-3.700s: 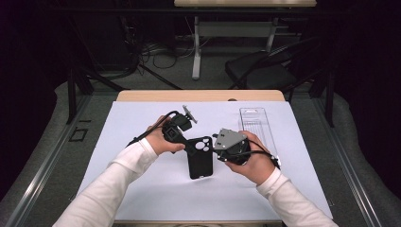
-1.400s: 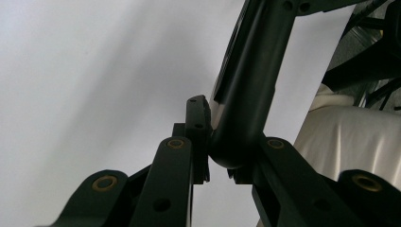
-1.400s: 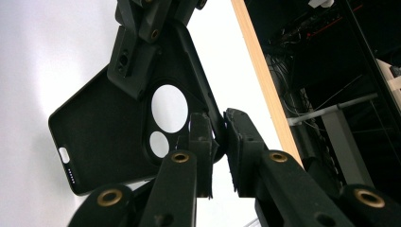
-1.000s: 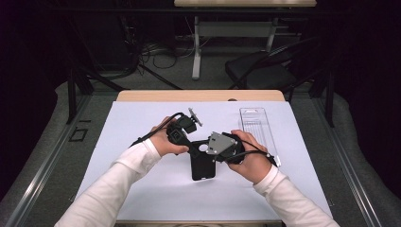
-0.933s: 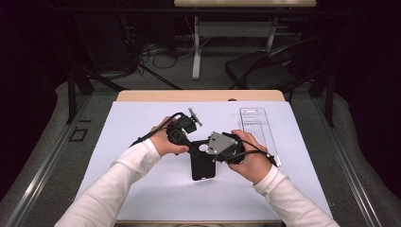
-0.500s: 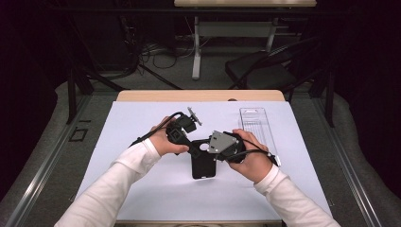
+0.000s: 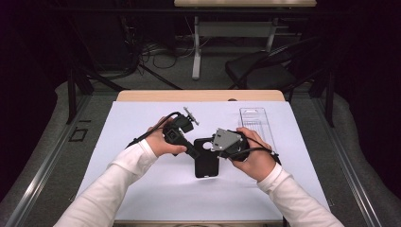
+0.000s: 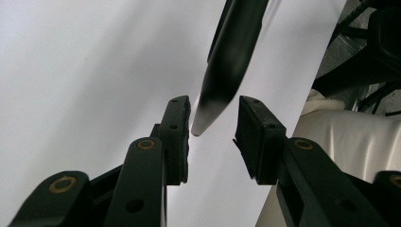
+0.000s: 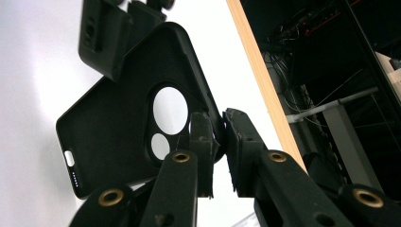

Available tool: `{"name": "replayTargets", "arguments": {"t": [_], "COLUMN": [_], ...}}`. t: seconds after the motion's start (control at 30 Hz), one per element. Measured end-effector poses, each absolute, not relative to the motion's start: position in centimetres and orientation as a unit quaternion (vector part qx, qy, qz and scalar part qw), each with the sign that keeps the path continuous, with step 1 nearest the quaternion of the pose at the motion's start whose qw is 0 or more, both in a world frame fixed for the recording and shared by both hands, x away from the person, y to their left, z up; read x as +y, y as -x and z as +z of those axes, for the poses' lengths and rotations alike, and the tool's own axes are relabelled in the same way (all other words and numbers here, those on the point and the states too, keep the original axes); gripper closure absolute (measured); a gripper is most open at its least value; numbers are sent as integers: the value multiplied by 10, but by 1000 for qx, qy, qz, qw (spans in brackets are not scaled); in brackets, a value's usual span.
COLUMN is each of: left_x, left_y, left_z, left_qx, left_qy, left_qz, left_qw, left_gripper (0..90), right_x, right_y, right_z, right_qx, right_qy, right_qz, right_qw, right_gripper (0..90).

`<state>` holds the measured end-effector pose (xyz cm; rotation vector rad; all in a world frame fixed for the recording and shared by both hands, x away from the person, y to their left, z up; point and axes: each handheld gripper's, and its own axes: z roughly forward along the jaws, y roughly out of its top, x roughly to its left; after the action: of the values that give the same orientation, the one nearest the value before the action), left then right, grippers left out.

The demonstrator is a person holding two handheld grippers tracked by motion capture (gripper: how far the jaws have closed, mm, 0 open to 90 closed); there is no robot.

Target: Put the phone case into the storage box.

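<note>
A black phone case (image 7: 206,163) with a round camera cutout lies on the white mat (image 7: 142,189), its far end tilted up. My right gripper (image 7: 213,146) is shut on the case's (image 9: 123,118) edge beside the cutout, as the right gripper (image 9: 217,117) view shows. My left gripper (image 7: 193,151) reaches the case's far left corner. In the left gripper view the case (image 8: 231,52) shows edge-on. Its corner sits in the gap of the open left gripper (image 8: 213,106), touching neither pad.
A clear plastic package (image 7: 257,124) lies on the mat at the back right. The table's wooden edge (image 7: 198,96) runs along the far side. Beyond it are a chair, cables and table legs on a dark floor.
Since 3.7 s ago the right gripper has moved left onto the case's far end and the left gripper has come down to its corner. Over the last second almost nothing has moved.
</note>
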<state>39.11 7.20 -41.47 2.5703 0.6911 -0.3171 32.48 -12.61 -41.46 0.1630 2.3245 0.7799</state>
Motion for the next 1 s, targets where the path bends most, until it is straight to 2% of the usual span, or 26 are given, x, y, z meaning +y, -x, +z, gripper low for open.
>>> {"name": "replayTargets", "arguments": {"t": [1.0], "left_x": [96], "left_y": [-382], "left_z": [-418], "left_qx": [259], "left_qy": [-918], "left_qz": [-61], "left_qw": [296], "left_gripper": [531], "right_x": [-165], "right_y": [-342], "right_z": [-400], "right_qx": [878], "right_qy": [-78], "right_qz": [322], "right_qw": [345], "right_gripper": [817]}}
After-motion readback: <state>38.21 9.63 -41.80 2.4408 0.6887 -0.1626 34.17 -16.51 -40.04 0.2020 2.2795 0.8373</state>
